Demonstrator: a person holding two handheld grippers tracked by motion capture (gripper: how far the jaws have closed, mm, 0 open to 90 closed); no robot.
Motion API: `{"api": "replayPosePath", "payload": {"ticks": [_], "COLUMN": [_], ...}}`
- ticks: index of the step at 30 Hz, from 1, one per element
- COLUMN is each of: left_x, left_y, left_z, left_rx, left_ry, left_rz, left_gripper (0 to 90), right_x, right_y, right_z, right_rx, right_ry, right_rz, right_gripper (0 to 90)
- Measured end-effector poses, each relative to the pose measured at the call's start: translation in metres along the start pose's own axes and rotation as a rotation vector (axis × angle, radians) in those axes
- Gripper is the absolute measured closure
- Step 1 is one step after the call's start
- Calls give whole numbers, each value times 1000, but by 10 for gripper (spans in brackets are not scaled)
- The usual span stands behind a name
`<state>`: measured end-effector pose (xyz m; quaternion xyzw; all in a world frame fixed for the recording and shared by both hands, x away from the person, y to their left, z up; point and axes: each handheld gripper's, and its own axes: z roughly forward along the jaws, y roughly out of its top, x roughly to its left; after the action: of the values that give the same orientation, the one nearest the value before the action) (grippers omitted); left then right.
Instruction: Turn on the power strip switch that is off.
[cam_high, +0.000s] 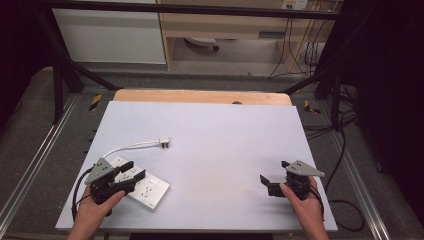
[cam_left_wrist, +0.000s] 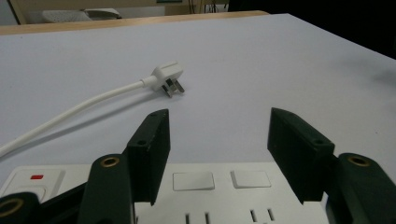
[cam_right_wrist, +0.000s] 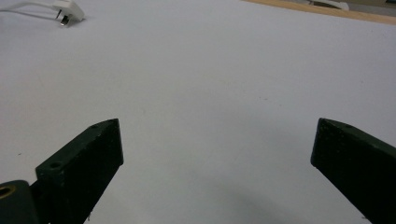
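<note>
Two grippers are in my hands: my left gripper (cam_high: 131, 171) hovers with jaws spread over the white power strip (cam_high: 150, 188) at the table's (cam_high: 225, 145) near left, hiding part of it, its plug (cam_high: 164, 143) lying just beyond, while my right gripper (cam_high: 274, 176) gapes empty.

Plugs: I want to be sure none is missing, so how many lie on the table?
1. The white plug lies loose on the table, at its cable's end, beyond the power strip.
</note>
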<state>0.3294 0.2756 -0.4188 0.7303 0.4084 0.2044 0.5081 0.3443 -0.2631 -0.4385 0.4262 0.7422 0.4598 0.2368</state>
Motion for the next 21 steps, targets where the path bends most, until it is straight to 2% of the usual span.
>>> {"api": "replayPosePath", "payload": {"ticks": [8, 21], "left_x": [-1, -5], "left_y": [-1, -3], "left_z": [8, 12], "left_rx": [24, 38], "left_ry": [-8, -39], "left_rz": [10, 20], "left_gripper": [434, 566], "right_x": [-1, -1], "right_y": [0, 0], "right_z": [0, 0], "right_rx": [2, 3], "right_ry": [-1, -3], "right_rz": [1, 1], "right_gripper": [27, 27]}}
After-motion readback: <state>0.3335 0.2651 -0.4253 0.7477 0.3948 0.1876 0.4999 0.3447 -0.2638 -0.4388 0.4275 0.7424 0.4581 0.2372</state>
